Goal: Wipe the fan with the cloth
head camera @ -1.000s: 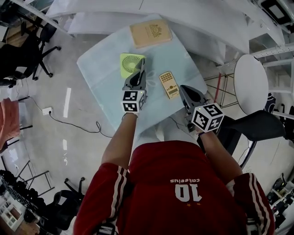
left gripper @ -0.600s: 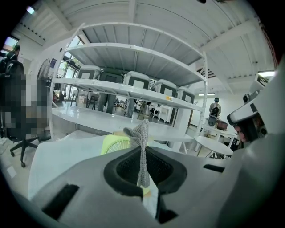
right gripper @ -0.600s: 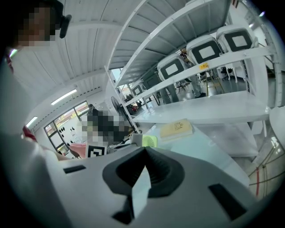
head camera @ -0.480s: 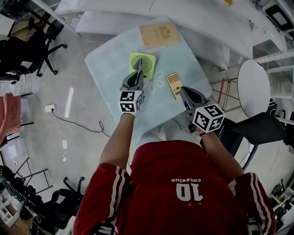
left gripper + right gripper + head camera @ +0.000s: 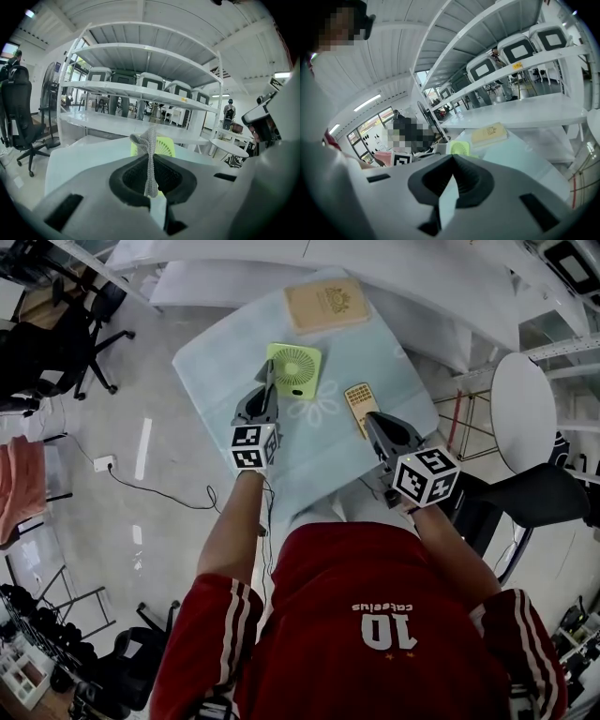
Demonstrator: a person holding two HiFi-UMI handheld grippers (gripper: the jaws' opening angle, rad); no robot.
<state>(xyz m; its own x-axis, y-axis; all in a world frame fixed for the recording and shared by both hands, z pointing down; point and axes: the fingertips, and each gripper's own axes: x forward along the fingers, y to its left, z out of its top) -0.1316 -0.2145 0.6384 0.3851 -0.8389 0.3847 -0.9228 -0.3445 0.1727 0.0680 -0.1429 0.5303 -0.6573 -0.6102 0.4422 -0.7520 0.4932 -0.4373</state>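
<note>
Left gripper [image 5: 268, 395], arm outstretched, fingers clamped on grey mesh cloth [image 5: 150, 159], just beside green fan [image 5: 293, 369] on table [image 5: 216, 371], right gripper [image 5: 373, 421] near table edge, fingers together, empty

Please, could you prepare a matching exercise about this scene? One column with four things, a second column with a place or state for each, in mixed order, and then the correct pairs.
Things:
1. fan
2. book
3. cloth
4. remote control

Places or states:
A. pinched between the shut jaws of the left gripper
B. tan, at the far edge of the table
C. yellowish, beside the tip of the right gripper
D. green, just ahead of the left gripper

Pairs: 1-D, 2-B, 3-A, 4-C.
</note>
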